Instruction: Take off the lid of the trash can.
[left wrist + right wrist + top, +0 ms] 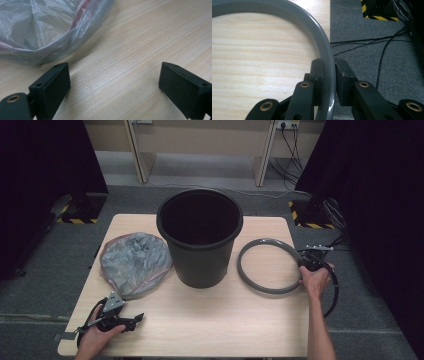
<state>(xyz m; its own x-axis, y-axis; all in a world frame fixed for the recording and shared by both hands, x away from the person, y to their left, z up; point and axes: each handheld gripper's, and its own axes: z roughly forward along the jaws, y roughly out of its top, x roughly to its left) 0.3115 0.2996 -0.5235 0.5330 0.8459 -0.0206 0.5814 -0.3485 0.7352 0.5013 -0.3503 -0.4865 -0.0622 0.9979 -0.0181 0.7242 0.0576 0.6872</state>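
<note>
"On the right edge of the table (200, 335), what has the right gripper (329, 72) got?"

"A grey ring (265, 266). Its 2 jaws are closed down on the rim, 1 inside the hoop and 1 outside, and the ring lies flat on the wood with its far side hanging close to the table's edge."

"And the left gripper (113, 80)?"

"Jaws spread wide with nothing between them, just bare wood. It sits low at the near left corner of the table, held in the left hand (97, 335)."

"Anything near it?"

"A crumpled grey plastic bag (134, 262) lies just beyond its jaws, not touching them. Some red shows through the plastic in the left gripper view."

"What stands between bag and ring?"

"1 black bucket (200, 237), upright, mouth open. The bag touches its left side; the ring lies just beside its right, apart from it."
</note>
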